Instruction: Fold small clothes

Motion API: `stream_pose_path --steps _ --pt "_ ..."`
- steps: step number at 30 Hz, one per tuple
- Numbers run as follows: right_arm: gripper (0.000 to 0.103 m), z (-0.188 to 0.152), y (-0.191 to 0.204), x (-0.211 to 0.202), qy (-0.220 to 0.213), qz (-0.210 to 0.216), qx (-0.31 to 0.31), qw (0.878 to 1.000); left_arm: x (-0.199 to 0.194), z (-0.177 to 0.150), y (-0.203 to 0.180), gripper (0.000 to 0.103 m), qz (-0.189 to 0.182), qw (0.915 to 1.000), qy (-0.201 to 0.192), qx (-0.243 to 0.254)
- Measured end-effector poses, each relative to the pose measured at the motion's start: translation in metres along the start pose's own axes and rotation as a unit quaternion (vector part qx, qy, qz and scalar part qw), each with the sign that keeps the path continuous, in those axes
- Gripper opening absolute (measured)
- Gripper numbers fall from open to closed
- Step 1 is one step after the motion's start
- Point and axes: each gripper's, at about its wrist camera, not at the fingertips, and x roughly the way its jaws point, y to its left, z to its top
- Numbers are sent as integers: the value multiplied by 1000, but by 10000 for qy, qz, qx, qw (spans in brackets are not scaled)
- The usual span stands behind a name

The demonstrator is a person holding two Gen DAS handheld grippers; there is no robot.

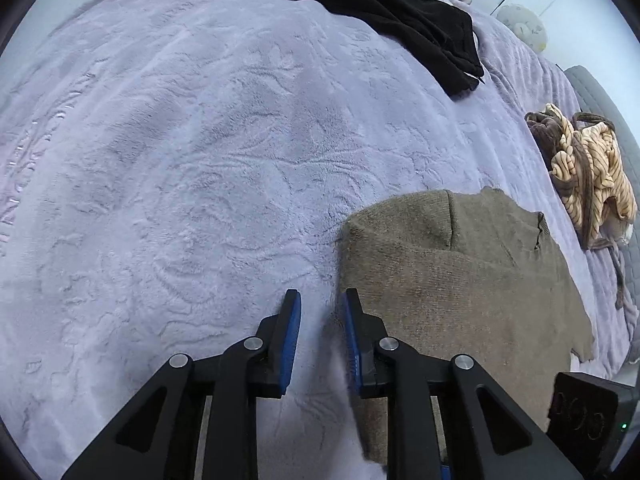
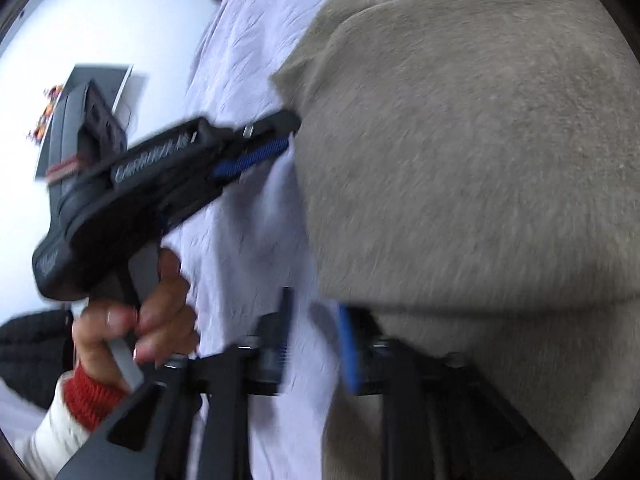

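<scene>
While my left gripper (image 1: 322, 300) hangs spread at the olive knit's (image 1: 460, 280) 9 o'clock edge on the bed (image 1: 200, 160), my right gripper (image 2: 316, 312), also spread, straddles its hem; a shallow pinch could snag blanket.

Olive knit sweater (image 1: 460, 280) matt, fuzzy (blanket (image 1: 180, 160) plush, embossed).

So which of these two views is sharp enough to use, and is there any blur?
Left wrist view: sharp, evenly lit, with fisheye bending at the edges; the olive sweater and left tool are crisp. Right wrist view: motion blur smears the right tool and sweater weave.
</scene>
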Motion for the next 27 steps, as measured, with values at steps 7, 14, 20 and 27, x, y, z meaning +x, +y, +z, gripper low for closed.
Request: stream_pose_path --steps 7,14,20,27 --pt "53 -7 -52 -109 -899 -866 441 9912 -36 -19 -8 90 375 9986 -373 -90" --pt "53 -4 -163 -212 -2029 -1655 2047 9432 -34 -39 -50 90 179 9991 -361 -137" --pt "10 13 -192 -216 -2136 -1814 2239 9335 8 -67 -83 90 565 9984 -5 40" --pt "15 -9 -190 -233 -2022 -1819 2011 9411 24 -85 -78 91 679 9974 249 -5"
